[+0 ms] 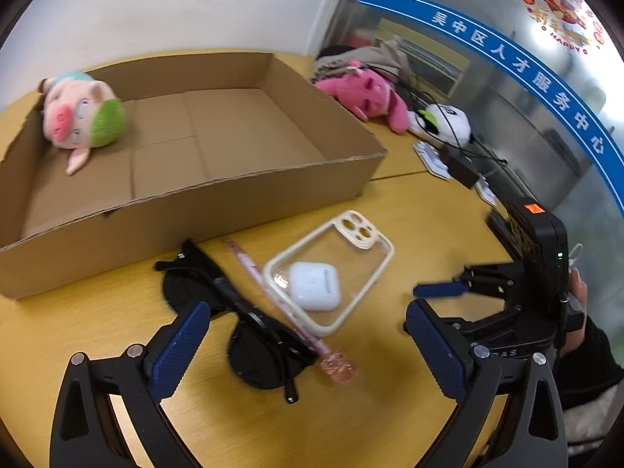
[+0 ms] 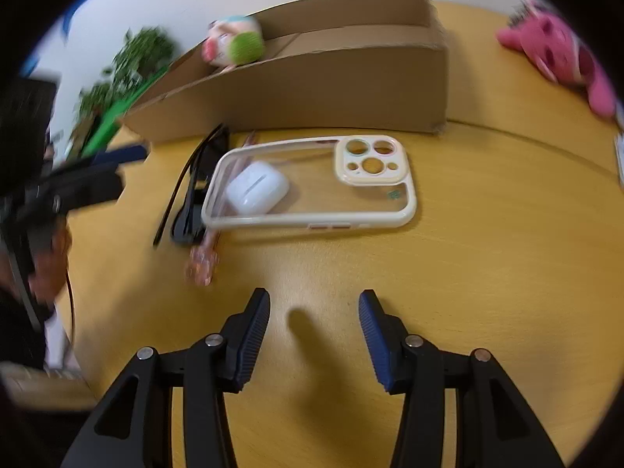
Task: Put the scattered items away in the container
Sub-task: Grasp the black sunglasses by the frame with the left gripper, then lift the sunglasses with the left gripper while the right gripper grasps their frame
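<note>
An open cardboard box (image 1: pixel 234 191) stands on the yellow table with a pig plush (image 1: pixel 82 113) inside at its left end. In front of the box lie black sunglasses (image 1: pixel 257 351), a pink pen (image 1: pixel 249 265) and a clear phone case (image 1: pixel 351 257) with a white earbuds case (image 1: pixel 314 286) on it. My left gripper (image 1: pixel 306 308) is wide open just above this cluster and holds nothing. My right gripper (image 2: pixel 314 296) is open over bare table, short of the phone case (image 2: pixel 351 199), with nothing between its fingers. It also shows in the left wrist view at the right, as the right gripper (image 1: pixel 448 288).
A pink plush (image 1: pixel 366 93), a white plush (image 1: pixel 444 123), a heap of cloth and black cables with a charger (image 1: pixel 464 171) lie right of the box by a glass wall. A hand (image 1: pixel 577 292) holds the right gripper. A plant (image 2: pixel 136 54) stands beyond the table's left edge.
</note>
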Motion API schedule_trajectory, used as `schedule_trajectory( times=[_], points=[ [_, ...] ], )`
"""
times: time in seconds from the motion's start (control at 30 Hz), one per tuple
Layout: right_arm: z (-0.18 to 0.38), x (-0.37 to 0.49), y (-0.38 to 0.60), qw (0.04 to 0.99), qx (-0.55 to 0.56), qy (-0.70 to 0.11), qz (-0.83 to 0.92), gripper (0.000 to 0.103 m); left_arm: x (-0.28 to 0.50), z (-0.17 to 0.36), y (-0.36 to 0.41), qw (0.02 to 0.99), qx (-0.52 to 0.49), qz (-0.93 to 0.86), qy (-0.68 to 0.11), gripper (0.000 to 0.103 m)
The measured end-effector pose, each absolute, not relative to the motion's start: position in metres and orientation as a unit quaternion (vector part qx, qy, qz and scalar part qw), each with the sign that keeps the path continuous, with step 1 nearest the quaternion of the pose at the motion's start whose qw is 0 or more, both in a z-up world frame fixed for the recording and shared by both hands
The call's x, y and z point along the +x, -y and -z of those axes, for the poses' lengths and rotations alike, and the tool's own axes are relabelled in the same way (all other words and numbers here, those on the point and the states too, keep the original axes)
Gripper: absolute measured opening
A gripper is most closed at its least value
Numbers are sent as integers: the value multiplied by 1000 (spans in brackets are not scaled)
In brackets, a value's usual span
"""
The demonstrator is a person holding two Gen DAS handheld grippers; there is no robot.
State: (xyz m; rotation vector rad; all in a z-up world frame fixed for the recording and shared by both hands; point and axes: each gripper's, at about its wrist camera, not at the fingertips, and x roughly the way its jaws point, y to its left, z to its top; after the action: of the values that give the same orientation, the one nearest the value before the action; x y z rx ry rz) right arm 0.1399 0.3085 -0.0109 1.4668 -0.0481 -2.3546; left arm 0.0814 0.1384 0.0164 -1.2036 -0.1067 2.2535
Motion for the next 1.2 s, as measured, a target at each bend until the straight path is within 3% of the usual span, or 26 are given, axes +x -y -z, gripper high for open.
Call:
schedule_trajectory(
  times=[0.03, 0.07, 0.27, 0.47, 0.57, 0.7, 0.77, 0.97, 1.2],
  points=[
    [11, 137, -309, 175, 519, 8, 837, 69, 81, -16, -140, 291, -453, -842, 43, 102],
    [11, 132, -311, 170, 516, 6, 840, 74, 81, -14, -141, 294, -456, -839, 48, 102],
    [14, 96, -320, 157, 499, 34, 852, 77, 84, 7, -135, 276, -487, -826, 69, 94],
    [14, 108, -287, 183, 494, 2, 850, 79, 76, 35, -116, 236, -523, -812, 103, 70],
    [13, 119, -287, 170, 492, 17, 854, 79, 73, 37, -110, 242, -528, -806, 118, 47],
    [13, 132, -292, 162, 498, 31, 851, 79, 77, 39, -98, 251, -526, -802, 129, 39],
    [12, 140, -294, 169, 505, 37, 845, 79, 83, 39, -93, 256, -529, -799, 130, 21],
    [-12, 147, -264, 236, 496, 44, 834, 79, 108, 44, -72, 262, -537, -793, 120, 18],
    [-28, 102, -211, 274, 502, 111, 813, 77, 135, 41, -51, 261, -532, -799, 102, 18]
  ],
)
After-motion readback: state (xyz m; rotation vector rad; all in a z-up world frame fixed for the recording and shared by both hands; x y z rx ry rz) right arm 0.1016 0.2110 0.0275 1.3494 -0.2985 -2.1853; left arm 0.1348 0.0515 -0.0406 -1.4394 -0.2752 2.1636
